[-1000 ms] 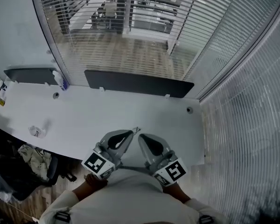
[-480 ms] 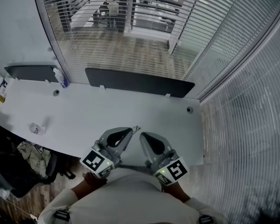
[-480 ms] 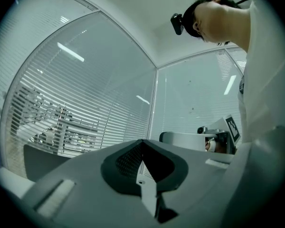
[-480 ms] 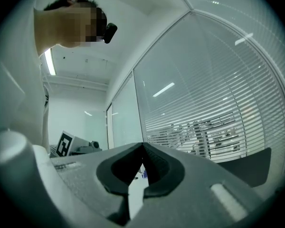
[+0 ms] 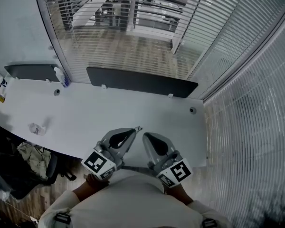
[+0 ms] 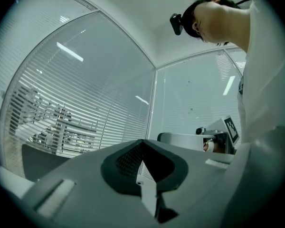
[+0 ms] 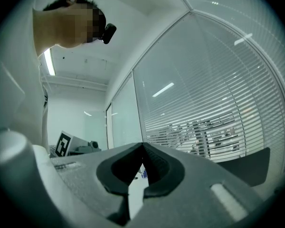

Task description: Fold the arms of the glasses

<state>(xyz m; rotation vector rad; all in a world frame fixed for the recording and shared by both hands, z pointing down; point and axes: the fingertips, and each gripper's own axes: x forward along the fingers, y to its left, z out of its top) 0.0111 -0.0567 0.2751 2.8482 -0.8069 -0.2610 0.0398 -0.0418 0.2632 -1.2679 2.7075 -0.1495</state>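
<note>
Well, left tool (image 5: 134,131) and right tool (image 5: 145,136) side by side over white desk (image 5: 80,118), jaws pressed together.

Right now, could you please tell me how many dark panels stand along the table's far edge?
2. A short dark panel at the far left, beside the bottle, and a longer panel across the middle. Others may be hidden past the left edge.

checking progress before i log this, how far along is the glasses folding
Done: nothing visible; I can't make out any glasses on the white desk. In hand: nothing; the left gripper and right gripper are both shut and empty, held close to the person over the desk's near edge. Left: finding the glasses and folding both arms.
</note>
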